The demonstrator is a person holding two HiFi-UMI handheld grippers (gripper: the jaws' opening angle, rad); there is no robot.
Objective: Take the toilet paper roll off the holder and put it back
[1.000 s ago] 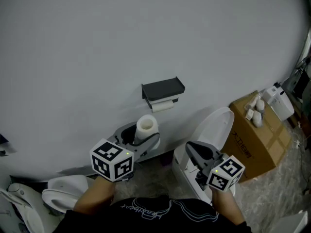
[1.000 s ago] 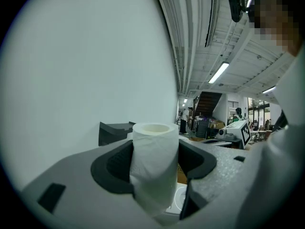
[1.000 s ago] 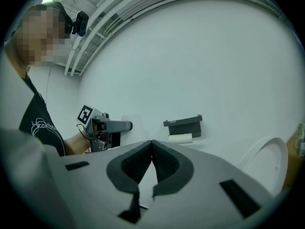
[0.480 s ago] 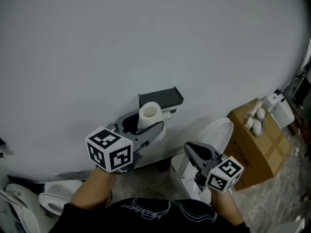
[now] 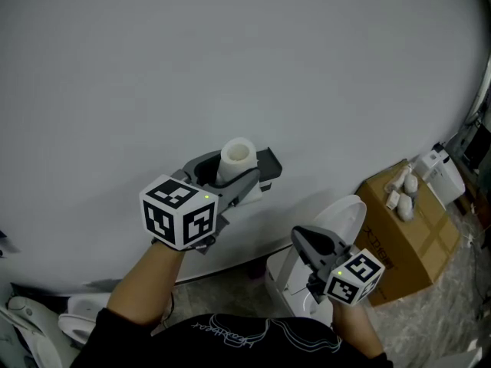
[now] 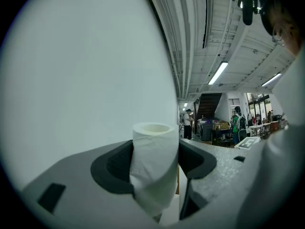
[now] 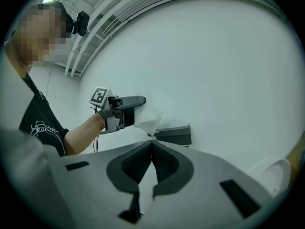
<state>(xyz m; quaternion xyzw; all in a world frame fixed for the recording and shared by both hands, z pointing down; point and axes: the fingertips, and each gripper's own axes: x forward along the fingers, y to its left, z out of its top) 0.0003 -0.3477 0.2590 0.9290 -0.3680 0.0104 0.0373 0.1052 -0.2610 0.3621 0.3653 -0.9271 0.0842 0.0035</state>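
- gripping the toilet paper roll [image 5: 237, 158] from both sides, the left claw [image 5: 230, 176] is clamped on it, up close to the white wall [image 5: 230, 52].
- writing: the cardboard box [image 5: 406, 221] on the floor at the right has dark print on its side, too small to read. the person's black t-shirt [image 5: 230, 336] carries pale script that i cannot make out. the marker cube [image 5: 178, 222] on the left claw shows black-and-white square patterns.
- the roll is white and stands upright between the jaws, with its hollow core open at the top. in the left gripper view a loose, wrinkled sheet hangs down its front.
- it sits just in front of the dark holder [image 5: 268, 165] on the wall and covers the holder's left part. whether the two touch i cannot tell.
- the right claw [image 5: 301, 238] is lower and nearer, above a white toilet [image 5: 341, 213], with its jaws together.
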